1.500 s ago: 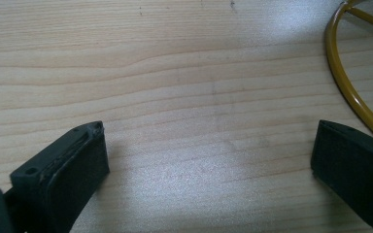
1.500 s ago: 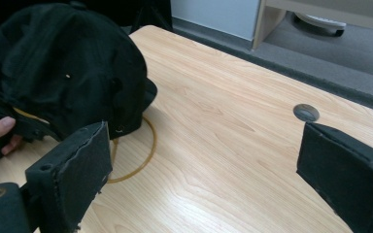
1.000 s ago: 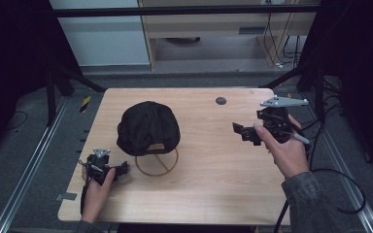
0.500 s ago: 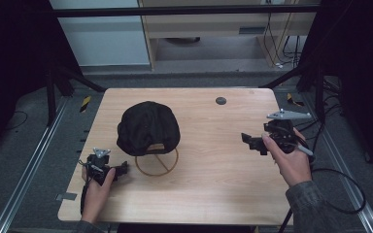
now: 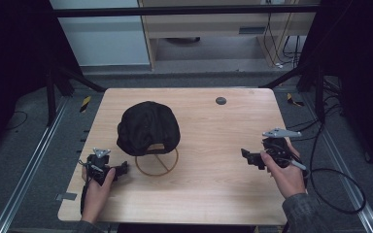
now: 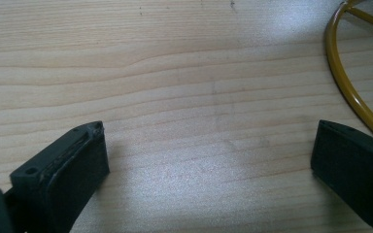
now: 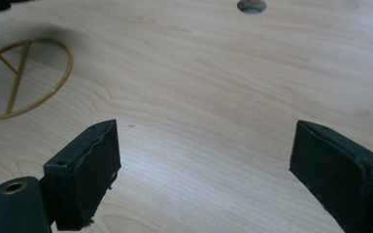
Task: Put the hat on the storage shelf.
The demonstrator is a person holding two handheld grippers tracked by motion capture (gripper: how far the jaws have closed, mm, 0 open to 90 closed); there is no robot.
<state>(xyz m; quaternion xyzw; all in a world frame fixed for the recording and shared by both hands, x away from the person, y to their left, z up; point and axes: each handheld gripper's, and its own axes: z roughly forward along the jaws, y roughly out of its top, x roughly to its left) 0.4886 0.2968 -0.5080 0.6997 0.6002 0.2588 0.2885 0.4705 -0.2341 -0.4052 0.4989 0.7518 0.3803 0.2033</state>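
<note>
Your left gripper (image 5: 122, 168) and right gripper (image 5: 249, 156) flank the black cap (image 5: 148, 127), jaws spread, empty. The cap rests on a yellow wire ring (image 5: 156, 161); a careless grab could drag both.

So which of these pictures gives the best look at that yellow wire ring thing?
The high view: the whole yellow wire ring lies flat on the table, its far edge tucked under the black cap. The right gripper view shows most of it with its crossing spokes; the left gripper view catches just one arc.
</note>
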